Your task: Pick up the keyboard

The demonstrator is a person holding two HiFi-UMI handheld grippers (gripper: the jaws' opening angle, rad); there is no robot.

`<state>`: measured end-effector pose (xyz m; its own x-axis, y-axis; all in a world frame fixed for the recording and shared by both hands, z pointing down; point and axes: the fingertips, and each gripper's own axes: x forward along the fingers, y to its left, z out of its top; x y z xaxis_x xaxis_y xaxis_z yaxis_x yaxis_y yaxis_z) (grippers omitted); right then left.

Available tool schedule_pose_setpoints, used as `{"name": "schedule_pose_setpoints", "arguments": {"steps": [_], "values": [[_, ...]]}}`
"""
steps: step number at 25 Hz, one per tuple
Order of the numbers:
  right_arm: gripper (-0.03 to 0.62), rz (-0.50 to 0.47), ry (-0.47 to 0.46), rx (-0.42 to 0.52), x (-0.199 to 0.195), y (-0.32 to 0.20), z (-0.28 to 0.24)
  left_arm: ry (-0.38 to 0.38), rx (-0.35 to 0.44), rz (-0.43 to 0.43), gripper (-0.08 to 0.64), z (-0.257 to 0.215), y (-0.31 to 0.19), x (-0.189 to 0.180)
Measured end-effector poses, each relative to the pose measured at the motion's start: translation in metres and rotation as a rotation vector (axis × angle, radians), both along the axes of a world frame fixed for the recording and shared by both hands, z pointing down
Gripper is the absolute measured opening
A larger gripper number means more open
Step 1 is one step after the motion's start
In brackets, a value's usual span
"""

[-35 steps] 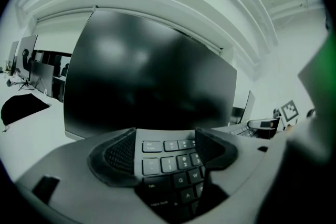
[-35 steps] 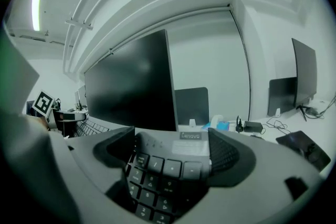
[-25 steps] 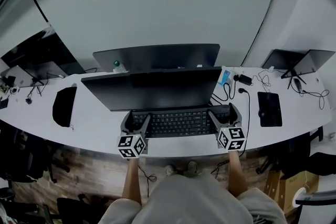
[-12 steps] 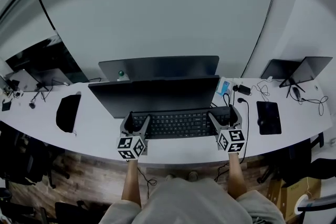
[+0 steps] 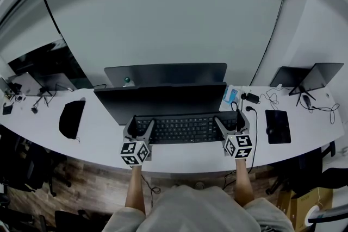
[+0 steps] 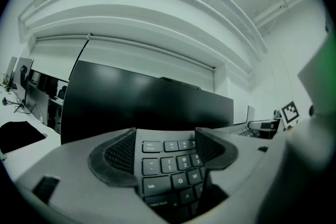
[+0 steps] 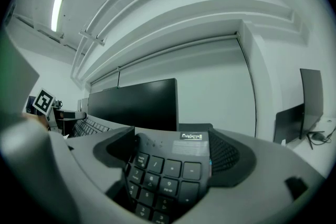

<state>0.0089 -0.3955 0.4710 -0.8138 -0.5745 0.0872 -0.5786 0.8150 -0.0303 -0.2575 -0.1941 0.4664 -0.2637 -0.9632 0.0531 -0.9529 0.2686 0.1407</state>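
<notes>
A black keyboard (image 5: 187, 129) lies across the white desk (image 5: 98, 141) just in front of a dark monitor (image 5: 163, 99). My left gripper (image 5: 139, 129) is shut on its left end and my right gripper (image 5: 232, 123) on its right end. In the left gripper view the keyboard (image 6: 167, 166) shows its number and letter keys between the textured pads (image 6: 122, 153), with the left gripper (image 6: 165, 150) closed around it. In the right gripper view the number-pad end of the keyboard (image 7: 164, 171) fills the gap of the right gripper (image 7: 173, 153).
A second monitor (image 5: 166, 71) stands behind the first. A black pouch (image 5: 71, 118) lies at the left, a black mouse pad (image 5: 278, 119) at the right, with cables (image 5: 247, 100), a blue card (image 5: 231, 96) and a laptop on a stand (image 5: 310, 77) beyond. The desk's front edge (image 5: 179, 163) runs just below the grippers.
The head view has tipped upward, so the desk sits lower in the picture. Both grippers stay on the keyboard's ends, with the keyboard close under the monitor.
</notes>
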Motion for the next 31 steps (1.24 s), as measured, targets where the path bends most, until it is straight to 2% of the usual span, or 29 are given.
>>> {"name": "schedule_pose_setpoints", "arguments": {"steps": [31], "values": [[0.420, -0.008, 0.017, -0.029, 0.000, -0.008, 0.017, 0.019, -0.037, -0.009, 0.325, 0.014, -0.006, 0.002]]}}
